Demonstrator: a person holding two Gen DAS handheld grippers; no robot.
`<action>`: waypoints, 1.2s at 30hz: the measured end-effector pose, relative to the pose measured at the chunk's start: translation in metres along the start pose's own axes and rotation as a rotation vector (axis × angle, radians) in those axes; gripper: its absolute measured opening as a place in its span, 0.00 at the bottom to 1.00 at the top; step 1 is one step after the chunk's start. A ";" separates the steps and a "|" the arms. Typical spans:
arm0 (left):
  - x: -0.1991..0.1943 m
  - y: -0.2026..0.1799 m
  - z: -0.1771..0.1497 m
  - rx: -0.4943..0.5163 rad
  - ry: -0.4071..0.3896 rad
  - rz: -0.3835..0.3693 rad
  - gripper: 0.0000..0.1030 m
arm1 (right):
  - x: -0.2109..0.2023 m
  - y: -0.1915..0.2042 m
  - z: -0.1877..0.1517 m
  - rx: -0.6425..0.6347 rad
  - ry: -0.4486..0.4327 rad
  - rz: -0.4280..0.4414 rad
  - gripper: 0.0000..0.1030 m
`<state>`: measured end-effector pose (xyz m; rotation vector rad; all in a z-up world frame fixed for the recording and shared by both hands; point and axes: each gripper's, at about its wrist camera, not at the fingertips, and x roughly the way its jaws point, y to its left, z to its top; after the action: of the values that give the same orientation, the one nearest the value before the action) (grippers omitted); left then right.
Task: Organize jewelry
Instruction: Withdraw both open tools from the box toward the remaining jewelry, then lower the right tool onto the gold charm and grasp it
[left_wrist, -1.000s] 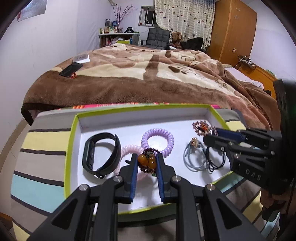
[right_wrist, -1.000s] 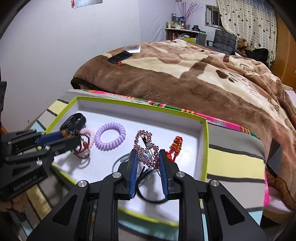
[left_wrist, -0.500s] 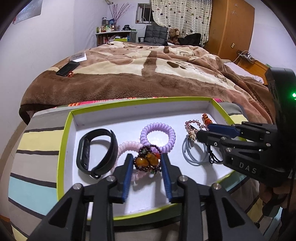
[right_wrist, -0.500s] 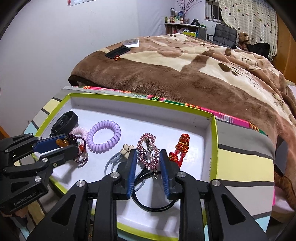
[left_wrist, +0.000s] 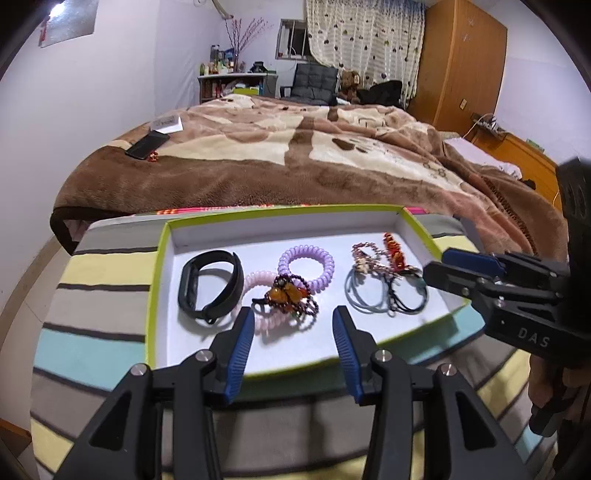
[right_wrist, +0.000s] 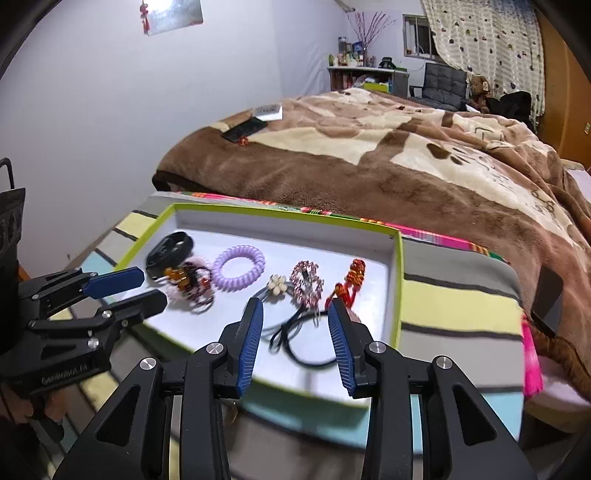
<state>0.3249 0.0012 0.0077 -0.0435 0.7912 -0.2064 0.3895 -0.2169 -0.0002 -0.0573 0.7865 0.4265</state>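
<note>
A white tray with a green rim (left_wrist: 159, 280) holds a black fitness band (left_wrist: 208, 284), pink (left_wrist: 258, 280) and purple coil hair ties (left_wrist: 306, 264), and an amber bead bracelet (left_wrist: 290, 295). My left gripper (left_wrist: 293, 314) hovers just short of the bracelet, its jaws opening with nothing between the pads. At the tray's right lie a pink beaded clip (right_wrist: 306, 282), a red knot charm (right_wrist: 351, 280), a flower hair tie (right_wrist: 277, 286) and black hair ties (right_wrist: 295, 339). My right gripper (right_wrist: 295, 304) hangs above these, its jaws opening and free of them.
The tray rests on a striped cloth (left_wrist: 92, 343) at the foot of a bed with a brown blanket (left_wrist: 295, 155). A phone (left_wrist: 147, 144) and a white box (left_wrist: 168, 123) lie on the bed. A dark flat object (right_wrist: 548, 299) sits at the cloth's right edge.
The left jaws let go of the bead bracelet and the right jaws spread away from the pink clip. Both grippers drew back toward the tray's near edge and rose a little.
</note>
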 end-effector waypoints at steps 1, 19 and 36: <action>-0.008 -0.001 -0.002 -0.004 -0.011 0.001 0.44 | -0.007 0.000 -0.002 0.005 -0.008 0.001 0.37; -0.103 -0.024 -0.075 -0.049 -0.096 0.013 0.44 | -0.112 0.034 -0.088 0.023 -0.111 0.014 0.37; -0.134 -0.040 -0.121 -0.032 -0.104 0.039 0.44 | -0.140 0.051 -0.143 0.005 -0.113 -0.036 0.37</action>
<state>0.1402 -0.0067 0.0214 -0.0683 0.6908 -0.1534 0.1857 -0.2490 0.0012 -0.0418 0.6742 0.3901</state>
